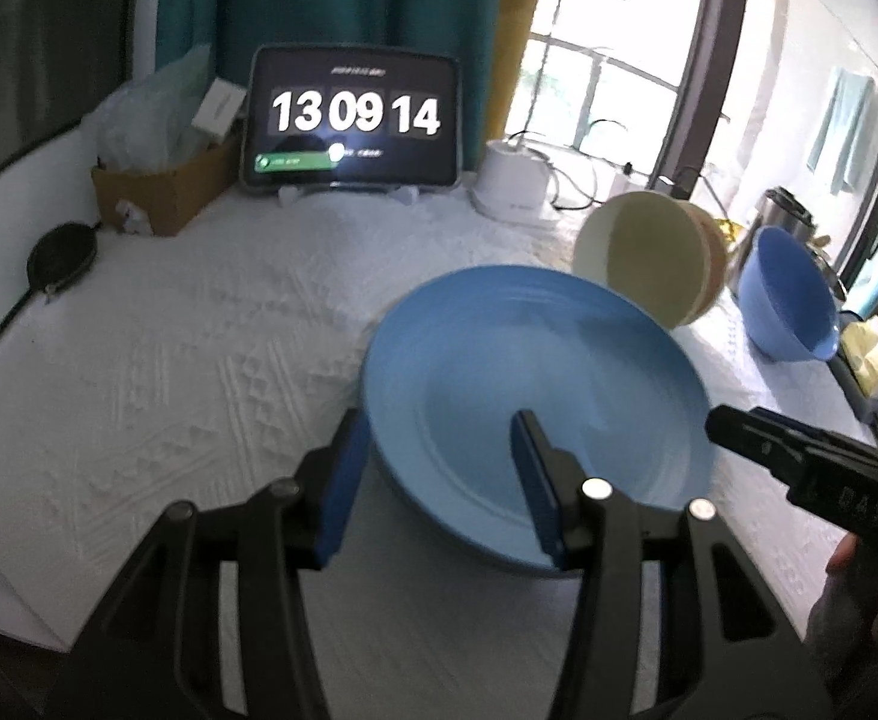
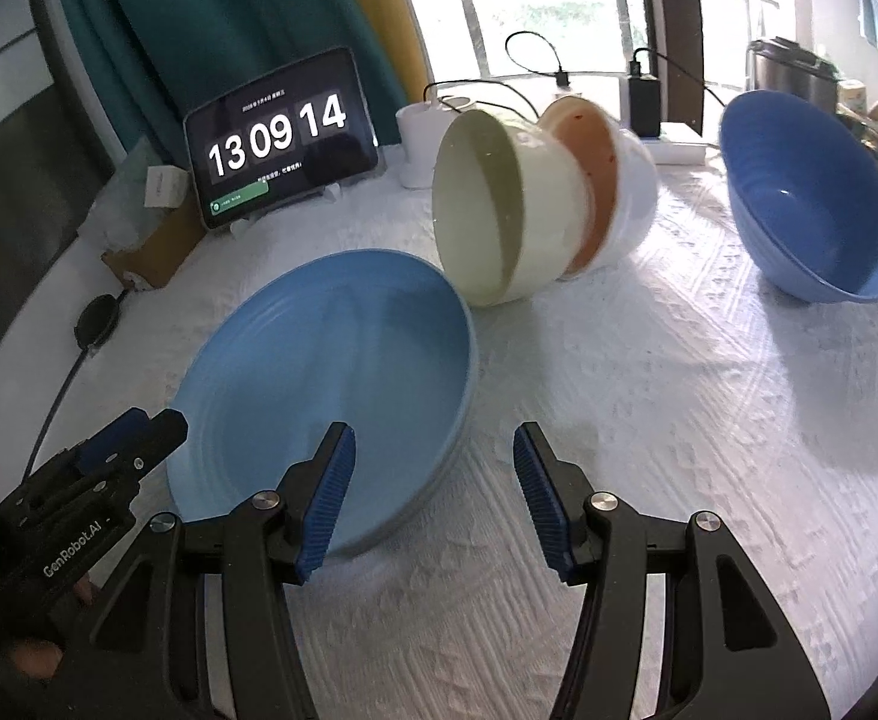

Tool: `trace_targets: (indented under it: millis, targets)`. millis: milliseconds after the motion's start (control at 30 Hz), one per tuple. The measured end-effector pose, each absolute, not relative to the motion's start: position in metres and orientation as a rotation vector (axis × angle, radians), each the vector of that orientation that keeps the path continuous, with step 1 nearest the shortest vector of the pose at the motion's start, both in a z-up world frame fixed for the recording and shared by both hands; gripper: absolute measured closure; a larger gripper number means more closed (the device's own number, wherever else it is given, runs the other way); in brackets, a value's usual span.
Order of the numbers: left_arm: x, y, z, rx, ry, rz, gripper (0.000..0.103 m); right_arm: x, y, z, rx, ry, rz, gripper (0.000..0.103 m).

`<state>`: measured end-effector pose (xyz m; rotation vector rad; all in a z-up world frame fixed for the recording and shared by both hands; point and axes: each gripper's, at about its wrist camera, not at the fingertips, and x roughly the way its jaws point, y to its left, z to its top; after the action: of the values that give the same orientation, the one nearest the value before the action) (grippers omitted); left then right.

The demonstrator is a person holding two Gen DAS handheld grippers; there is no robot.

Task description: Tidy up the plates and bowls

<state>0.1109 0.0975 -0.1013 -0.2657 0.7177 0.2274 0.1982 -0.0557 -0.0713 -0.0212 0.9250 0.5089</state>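
Observation:
A light blue plate (image 1: pixel 535 396) (image 2: pixel 330 384) lies on the white tablecloth. My left gripper (image 1: pixel 439 462) is open, its fingers astride the plate's near left rim: one outside, one over the plate. My right gripper (image 2: pixel 432 480) is open and empty, its left finger over the plate's right edge; it also shows in the left wrist view (image 1: pixel 799 456). The left gripper shows in the right wrist view (image 2: pixel 126 438). Behind the plate, nested bowls lie on their side: cream (image 2: pixel 499 210) (image 1: pixel 643 258), orange (image 2: pixel 589 174), white (image 2: pixel 637 192). A blue bowl (image 2: pixel 811 198) (image 1: pixel 787 294) sits tilted far right.
A tablet (image 1: pixel 351 114) (image 2: pixel 279 138) showing a clock stands at the back. A cardboard box (image 1: pixel 162 186), a black round pouch (image 1: pixel 60 255), a white appliance (image 1: pixel 511 180) and cables line the back of the table. A charger block (image 2: pixel 646 99) stands by the window.

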Motion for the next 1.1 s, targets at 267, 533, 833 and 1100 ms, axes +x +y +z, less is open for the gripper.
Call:
trace_targets:
  millis: [267,533,833,1100]
  targets:
    - [0.103,0.065,-0.089,-0.22,0.708,0.176,0.053,0.183,-0.084,-0.061,0.025,0.889,0.487,0.045]
    - [0.097,0.029,-0.077,-0.159,0.693,0.13,0.053,0.175,-0.117,-0.058,0.085,0.864,0.466,0.045]
    - [0.1,-0.013,-0.068,-0.105,0.694,0.08,0.053,0.17,-0.162,-0.055,0.142,0.831,0.433,0.045]
    - [0.111,-0.045,-0.066,-0.06,0.707,0.029,0.053,0.174,-0.206,-0.059,0.189,0.817,0.379,0.045]
